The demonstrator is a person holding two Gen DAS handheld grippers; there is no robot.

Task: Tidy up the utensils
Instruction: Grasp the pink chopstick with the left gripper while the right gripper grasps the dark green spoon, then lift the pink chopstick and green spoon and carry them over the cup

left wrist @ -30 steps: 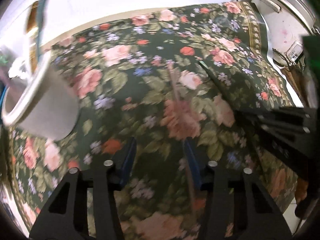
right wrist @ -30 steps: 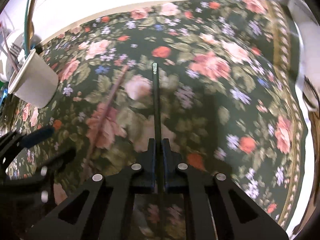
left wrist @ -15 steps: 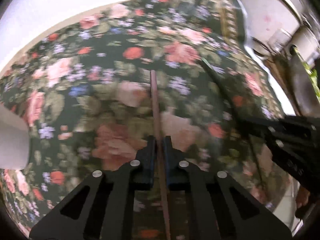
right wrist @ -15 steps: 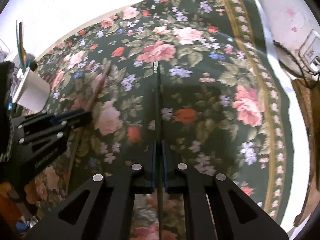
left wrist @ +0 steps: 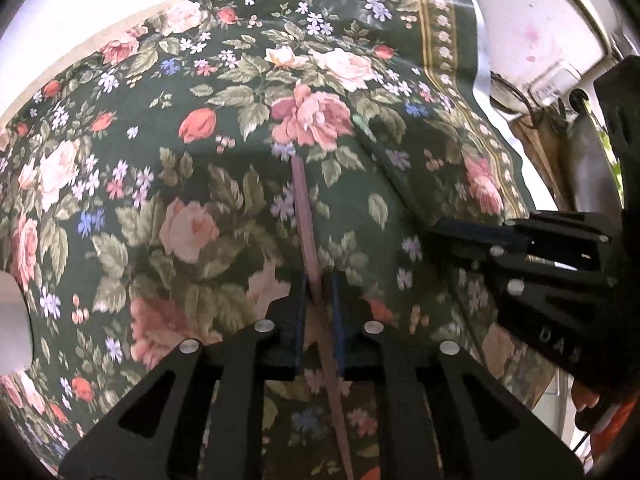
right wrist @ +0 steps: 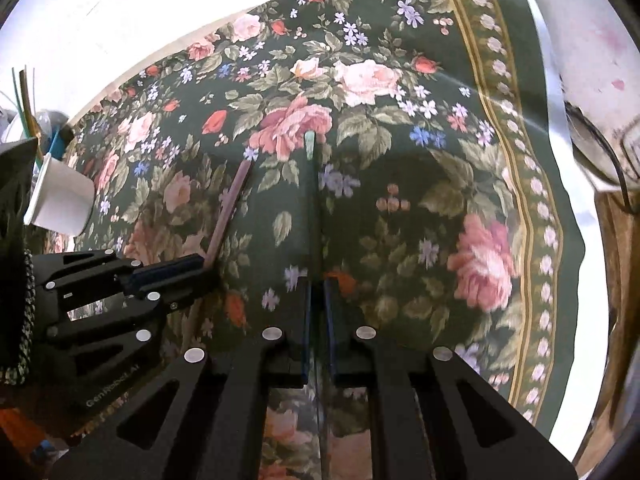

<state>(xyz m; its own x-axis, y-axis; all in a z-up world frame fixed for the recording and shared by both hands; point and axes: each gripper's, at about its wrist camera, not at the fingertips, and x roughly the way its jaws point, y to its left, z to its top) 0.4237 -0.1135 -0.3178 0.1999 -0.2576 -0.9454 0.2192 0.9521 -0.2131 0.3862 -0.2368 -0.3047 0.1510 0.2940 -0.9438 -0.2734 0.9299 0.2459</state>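
Observation:
My left gripper (left wrist: 320, 280) is shut on a thin brown-pink stick-shaped utensil (left wrist: 305, 216), which points forward above the floral cloth; it also shows in the right wrist view (right wrist: 228, 208). My right gripper (right wrist: 317, 282) is shut on a thin dark green stick-shaped utensil (right wrist: 311, 184) with a pale green tip. The left gripper (right wrist: 200, 264) appears at the left of the right wrist view, the right gripper (left wrist: 460, 232) at the right of the left wrist view. A white cup (right wrist: 60, 200) holding several utensils stands at the far left.
A dark floral tablecloth (right wrist: 400, 128) covers the table; its bordered edge (right wrist: 532, 200) runs down the right side. A white appliance (left wrist: 532, 20) with cables stands beyond that edge. A white wall lies behind the table.
The left gripper has closed on the brown-pink utensil and lifted it. Both grippers have swung to the right, away from the cup, each holding its utensil.

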